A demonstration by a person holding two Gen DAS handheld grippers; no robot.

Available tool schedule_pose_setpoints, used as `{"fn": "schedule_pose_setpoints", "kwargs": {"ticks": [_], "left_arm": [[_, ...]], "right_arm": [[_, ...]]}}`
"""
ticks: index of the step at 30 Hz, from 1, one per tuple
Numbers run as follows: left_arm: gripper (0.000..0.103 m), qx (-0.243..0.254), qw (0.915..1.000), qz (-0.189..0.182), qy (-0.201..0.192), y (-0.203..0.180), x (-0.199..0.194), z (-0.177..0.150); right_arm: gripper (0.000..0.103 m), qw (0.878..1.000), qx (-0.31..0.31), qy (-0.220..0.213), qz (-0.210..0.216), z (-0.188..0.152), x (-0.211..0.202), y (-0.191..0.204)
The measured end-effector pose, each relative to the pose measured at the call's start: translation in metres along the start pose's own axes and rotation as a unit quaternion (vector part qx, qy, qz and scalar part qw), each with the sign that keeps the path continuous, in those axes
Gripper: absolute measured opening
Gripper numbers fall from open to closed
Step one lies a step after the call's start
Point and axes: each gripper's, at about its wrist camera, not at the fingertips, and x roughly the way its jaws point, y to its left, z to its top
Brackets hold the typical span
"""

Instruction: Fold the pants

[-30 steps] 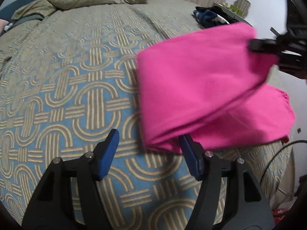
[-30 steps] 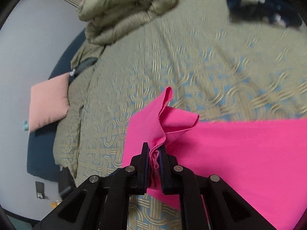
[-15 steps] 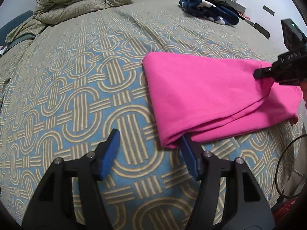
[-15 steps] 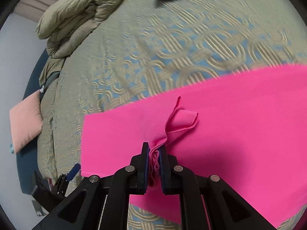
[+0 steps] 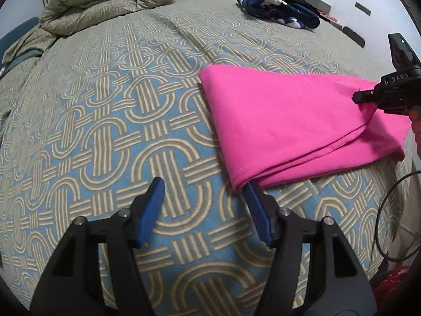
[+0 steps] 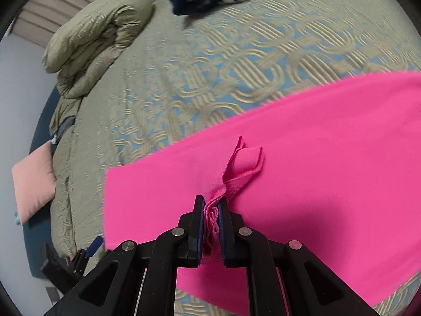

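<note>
**Right gripper laid the fold down while the left stood by**

The pink pants lay on the bed, folded over on themselves, out at about two o'clock in the left wrist view. The right gripper was clamped tight on a bunched edge of the fabric, a ribbed band that looked like the waistband, though the crumpling made that hard to be sure of. A little flap of cloth stood up just past its fingertips. The left gripper had its jaws well apart and gripped nothing; its right blue pad sat against the near corner of the fold, tucked just under the overhang, while the other pad was clear over bare bedspread.

To finish this step well, I judged the right gripper should bring its edge down level with the layer beneath, lining the hems up before letting go, not dropping it from a height where the cloth could skew. The left gripper was well placed to pin that near corner, so the crease would not creep. Releasing only once the fabric rested flat would save a smoothing pass.

For writing: the letters "DAS" showed in white on the black body of the right gripper at three o'clock in the left wrist view. Nothing else legible. A rolled olive duvet and a dark blue garment lay well apart from the work, at the far side of the bed.
</note>
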Motion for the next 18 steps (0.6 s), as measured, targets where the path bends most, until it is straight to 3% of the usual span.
{"fn": "schedule_pose_setpoints", "kwargs": {"ticks": [3,6,11,15,18], "left_arm": [[0.064,-0.004,1.0,-0.004,0.005,0.0,0.002,0.0],[0.064,-0.004,0.9999,-0.002,0.014,0.0,0.002,-0.002],[0.064,-0.007,0.9997,-0.009,0.023,0.004,-0.009,-0.005],[0.064,-0.024,0.9991,-0.033,-0.003,0.002,-0.025,0.011],[0.064,0.007,0.9993,-0.02,-0.031,-0.019,-0.027,0.032]], "right_arm": [[0.011,1.0,0.0,-0.018,-0.018,-0.001,-0.005,-0.005],[0.037,0.998,-0.004,-0.023,-0.056,0.0,-0.007,-0.011],[0.037,0.996,0.004,-0.049,-0.074,-0.007,-0.027,-0.023],[0.037,0.998,-0.004,-0.053,-0.024,-0.015,-0.041,-0.017],[0.037,0.999,-0.032,-0.042,-0.003,-0.023,-0.038,-0.004]]}}
